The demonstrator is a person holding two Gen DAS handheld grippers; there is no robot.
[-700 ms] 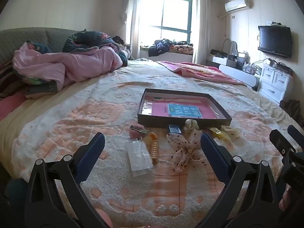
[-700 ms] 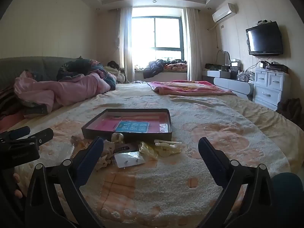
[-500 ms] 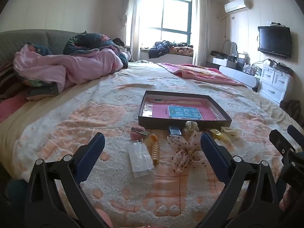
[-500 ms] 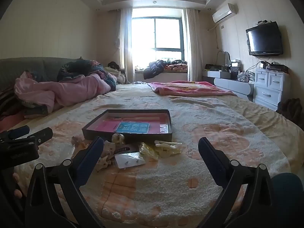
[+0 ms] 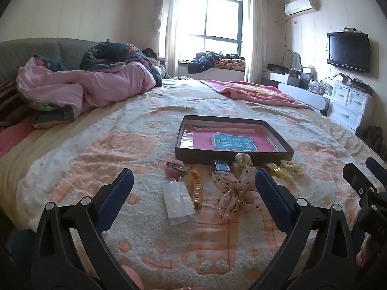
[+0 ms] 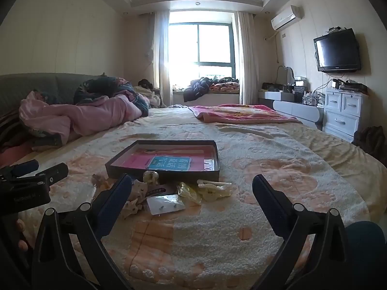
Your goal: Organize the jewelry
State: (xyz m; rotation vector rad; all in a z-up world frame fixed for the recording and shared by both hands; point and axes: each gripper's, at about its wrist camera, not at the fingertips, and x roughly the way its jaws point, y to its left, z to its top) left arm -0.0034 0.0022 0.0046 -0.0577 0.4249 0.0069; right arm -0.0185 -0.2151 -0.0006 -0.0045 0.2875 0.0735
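On the bed (image 5: 101, 149), before the dark shallow tray (image 5: 232, 155): spotted ribbon bow (image 5: 238, 192), yellow spiral hair tie (image 5: 197, 191), clear packet (image 5: 177, 199), pink clip (image 5: 173, 168), cream claw clip (image 6: 214, 189). Right view alone shows a clear earring packet (image 6: 165, 204). Left claw (image 5: 193, 186) and right claw (image 6: 192, 189): both spread wide, empty.

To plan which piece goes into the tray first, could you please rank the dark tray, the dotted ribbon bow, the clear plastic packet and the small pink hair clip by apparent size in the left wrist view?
1. dark tray
2. dotted ribbon bow and clear plastic packet: alike, unranked
3. small pink hair clip
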